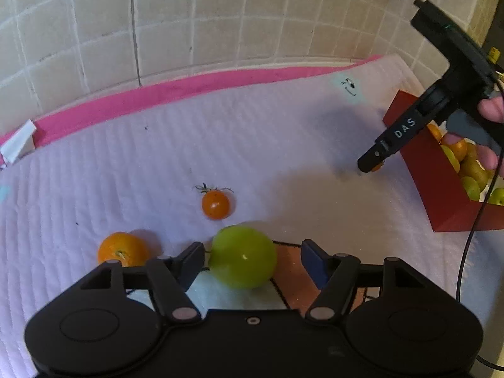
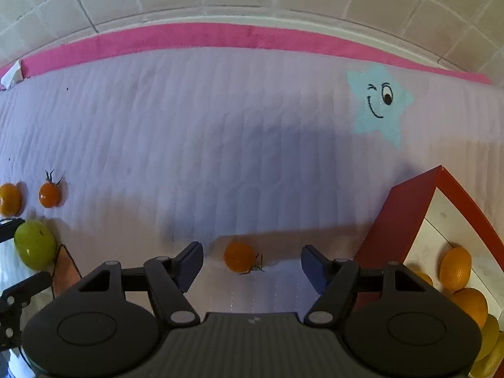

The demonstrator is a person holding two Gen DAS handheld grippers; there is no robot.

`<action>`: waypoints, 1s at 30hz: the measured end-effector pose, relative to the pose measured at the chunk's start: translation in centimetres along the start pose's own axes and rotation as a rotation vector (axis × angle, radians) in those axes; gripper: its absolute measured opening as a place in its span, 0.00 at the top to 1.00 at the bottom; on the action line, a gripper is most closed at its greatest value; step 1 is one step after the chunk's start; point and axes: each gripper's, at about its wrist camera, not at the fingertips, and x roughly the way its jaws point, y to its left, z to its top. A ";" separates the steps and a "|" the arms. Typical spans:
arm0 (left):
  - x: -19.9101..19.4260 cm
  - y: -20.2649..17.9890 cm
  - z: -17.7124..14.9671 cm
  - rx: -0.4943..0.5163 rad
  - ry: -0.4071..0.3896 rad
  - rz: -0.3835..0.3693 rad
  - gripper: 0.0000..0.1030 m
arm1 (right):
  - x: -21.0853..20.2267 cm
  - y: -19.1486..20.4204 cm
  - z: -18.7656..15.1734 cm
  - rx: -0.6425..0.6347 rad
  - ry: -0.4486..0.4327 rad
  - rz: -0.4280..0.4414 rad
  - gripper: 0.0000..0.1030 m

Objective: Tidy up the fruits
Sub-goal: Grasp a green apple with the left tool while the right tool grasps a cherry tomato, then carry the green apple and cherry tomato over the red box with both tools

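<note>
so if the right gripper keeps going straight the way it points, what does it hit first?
Most likely the small orange tomato lying on the quilted mat, roughly centred between the right gripper's open jaws. Neither pad touches it yet; depth is hard to judge.

left gripper (image 1: 250, 263): jaws apart, tilted downward
right gripper (image 2: 250, 263): jaws apart, pointing steeply down
hand (image 1: 491, 132): wrapped around right gripper's handle
</note>
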 end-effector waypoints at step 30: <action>-9.1 -4.8 0.1 0.052 -0.183 0.016 0.44 | -13.5 -0.4 -5.9 -0.041 -0.337 0.119 0.78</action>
